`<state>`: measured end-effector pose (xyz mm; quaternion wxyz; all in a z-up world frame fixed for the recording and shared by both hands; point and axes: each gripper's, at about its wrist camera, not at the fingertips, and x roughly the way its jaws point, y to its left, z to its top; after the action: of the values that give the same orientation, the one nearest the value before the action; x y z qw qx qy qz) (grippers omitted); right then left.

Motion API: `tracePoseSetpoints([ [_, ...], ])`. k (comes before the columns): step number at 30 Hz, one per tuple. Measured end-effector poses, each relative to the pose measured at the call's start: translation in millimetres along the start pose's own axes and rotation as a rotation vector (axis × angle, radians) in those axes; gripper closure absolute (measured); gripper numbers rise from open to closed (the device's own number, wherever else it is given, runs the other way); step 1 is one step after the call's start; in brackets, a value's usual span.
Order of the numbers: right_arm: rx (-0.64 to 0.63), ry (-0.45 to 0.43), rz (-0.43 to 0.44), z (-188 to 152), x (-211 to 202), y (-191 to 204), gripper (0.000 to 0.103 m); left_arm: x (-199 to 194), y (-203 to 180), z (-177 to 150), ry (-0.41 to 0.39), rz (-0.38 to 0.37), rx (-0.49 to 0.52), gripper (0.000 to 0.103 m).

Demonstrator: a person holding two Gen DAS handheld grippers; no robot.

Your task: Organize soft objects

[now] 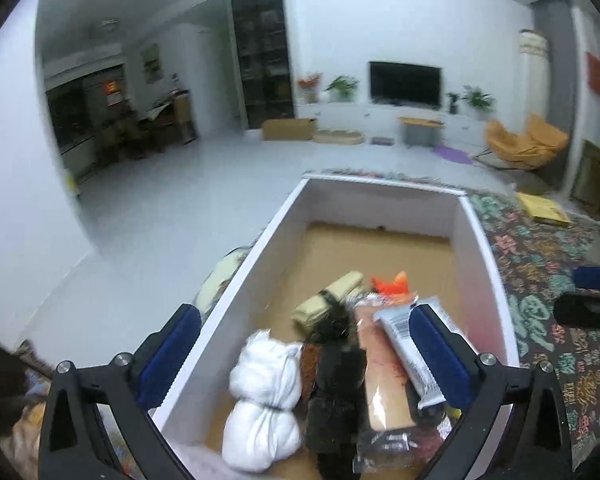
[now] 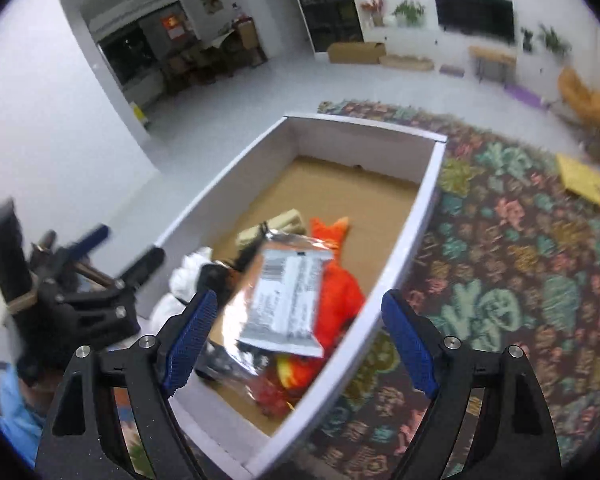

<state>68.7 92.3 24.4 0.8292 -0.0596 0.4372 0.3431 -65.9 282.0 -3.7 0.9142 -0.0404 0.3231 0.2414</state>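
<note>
A white cardboard box (image 1: 268,232) with a brown floor sits on a patterned rug; it also shows in the right wrist view (image 2: 420,208). Inside lie a white cloth bundle (image 1: 264,396), a dark furry toy (image 1: 334,380), a beige rolled cloth (image 1: 328,300), an orange plush (image 2: 336,284) and a silver wrapped packet (image 2: 286,300). My left gripper (image 1: 304,348) is open above the near end of the box, empty. My right gripper (image 2: 300,336) is open above the packet and the box's right wall, holding nothing.
The patterned rug (image 2: 520,264) spreads right of the box, with a yellow cushion (image 2: 584,180) on it. My left gripper shows in the right wrist view (image 2: 88,280) at the left. White floor, a TV (image 1: 405,82) and an orange chair (image 1: 524,142) lie beyond.
</note>
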Motion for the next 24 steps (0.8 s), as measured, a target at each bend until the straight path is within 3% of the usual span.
tracePoseSetpoints([
  [4, -0.027, 0.030, -0.066, -15, -1, 14, 0.016, -1, -15, -10, 0.123, -0.026, 0.008, 0.000],
  [7, -0.041, 0.046, -0.100, -21, -5, 21, 0.016, -9, -21, -18, 0.159, -0.024, 0.011, 0.000],
  [13, -0.080, 0.056, -0.154, -24, -8, 32, 0.016, -24, -20, -20, 0.144, 0.001, -0.018, 0.000],
  [24, -0.062, 0.071, -0.163, -26, -10, 33, 0.016, -21, -11, -20, 0.153, 0.010, -0.051, 0.000],
])
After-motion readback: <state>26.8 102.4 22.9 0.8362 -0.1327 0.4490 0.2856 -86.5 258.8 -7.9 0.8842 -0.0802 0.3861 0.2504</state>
